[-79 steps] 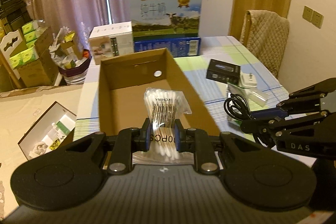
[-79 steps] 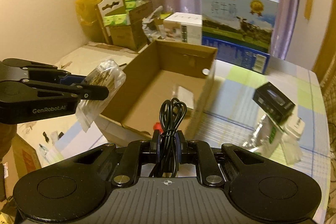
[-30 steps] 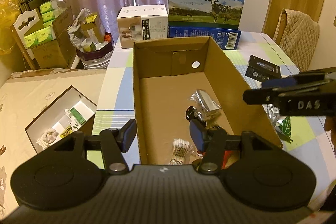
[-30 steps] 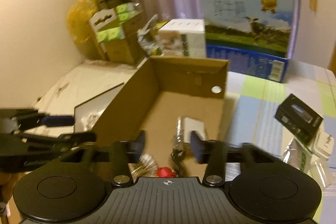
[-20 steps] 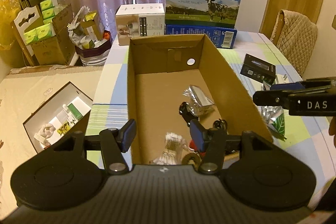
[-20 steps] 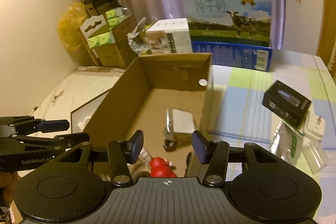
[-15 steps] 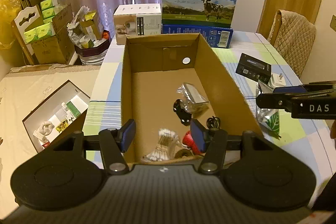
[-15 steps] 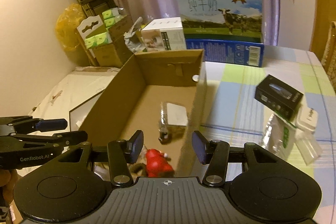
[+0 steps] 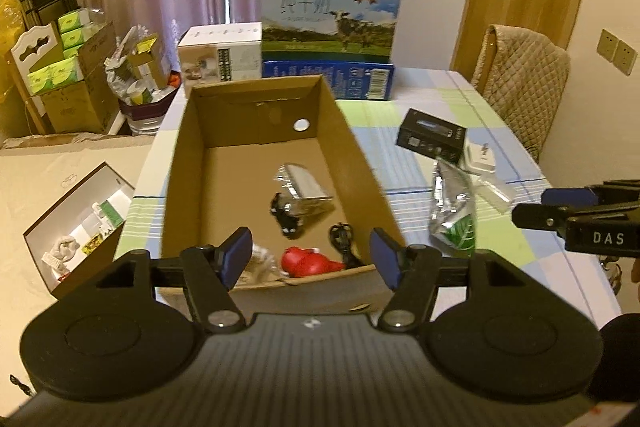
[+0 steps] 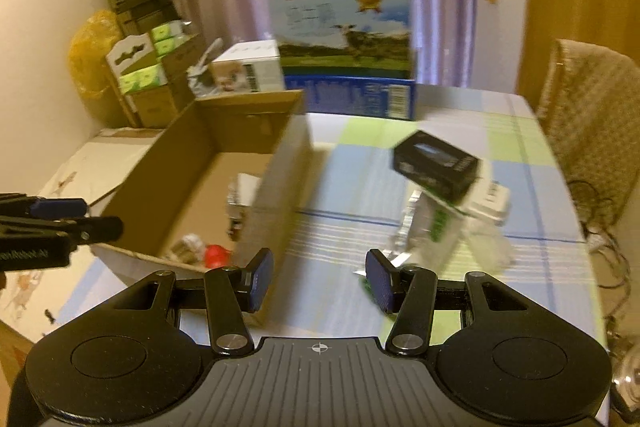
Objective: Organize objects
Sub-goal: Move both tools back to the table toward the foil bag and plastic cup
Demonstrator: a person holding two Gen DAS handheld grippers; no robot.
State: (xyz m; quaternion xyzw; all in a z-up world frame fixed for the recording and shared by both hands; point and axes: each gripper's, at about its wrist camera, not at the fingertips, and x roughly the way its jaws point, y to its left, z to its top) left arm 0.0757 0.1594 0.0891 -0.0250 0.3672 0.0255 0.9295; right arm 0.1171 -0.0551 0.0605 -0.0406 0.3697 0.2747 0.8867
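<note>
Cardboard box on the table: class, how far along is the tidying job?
Done: the cardboard box already holds a red item, a black cable and a clear packet. In hand: nothing; left gripper and right gripper are open. Left: black box, foil pouch, white adapter on the table.

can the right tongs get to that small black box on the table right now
Probably yes. The right tongs are open and empty, pointed over the bare tablecloth toward the small black box. It lies outside the cardboard box, resting partly on a silver pouch, with nothing standing between it and the tongs.
</note>
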